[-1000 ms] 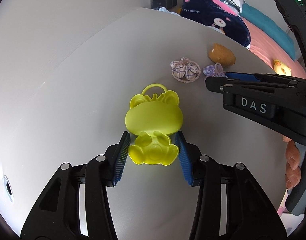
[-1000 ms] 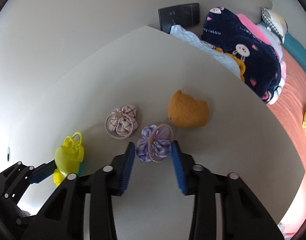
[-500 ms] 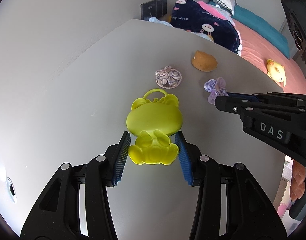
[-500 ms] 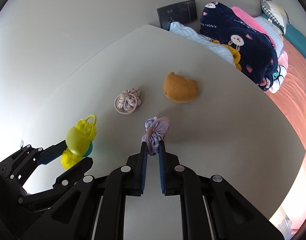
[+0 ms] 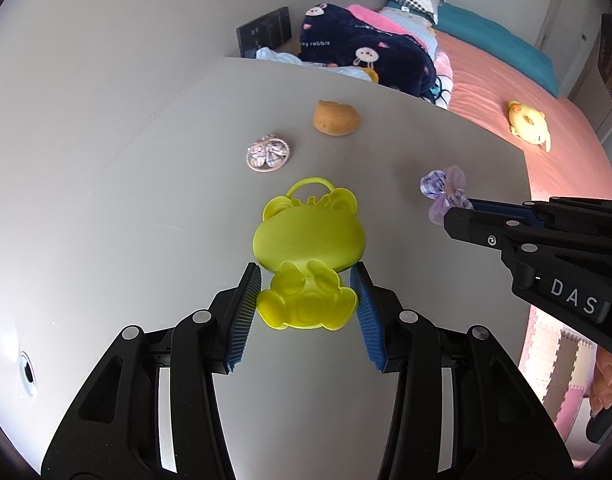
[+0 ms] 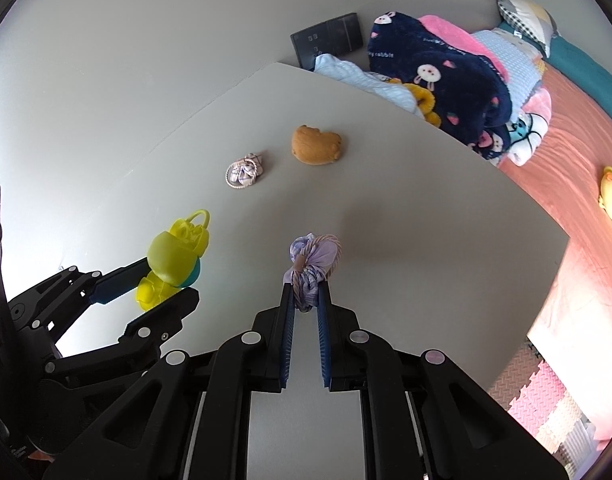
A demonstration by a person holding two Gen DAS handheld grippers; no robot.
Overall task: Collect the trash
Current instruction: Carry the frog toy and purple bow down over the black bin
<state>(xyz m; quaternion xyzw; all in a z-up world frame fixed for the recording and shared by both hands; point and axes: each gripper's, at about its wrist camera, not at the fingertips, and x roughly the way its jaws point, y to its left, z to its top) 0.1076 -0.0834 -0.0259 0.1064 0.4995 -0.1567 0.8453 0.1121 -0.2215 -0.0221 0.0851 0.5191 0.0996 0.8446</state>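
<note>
Yellow bear toy (image 5: 308,258) is clamped in the left claw (image 5: 306,304) and the purple pouch (image 6: 312,266) in the right claw (image 6: 306,312), both above the counter (image 6: 426,220), while the checked pouch (image 6: 243,171) and brown plush (image 6: 317,145) remain uncollected.

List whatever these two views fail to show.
- Trash container: in neither view.
- Underside of the yellow bear toy: left wrist view, faces away; in the right wrist view the left gripper covers its lower part.
- Lower end of the purple fabric pouch: hidden between the right gripper pads.
</note>
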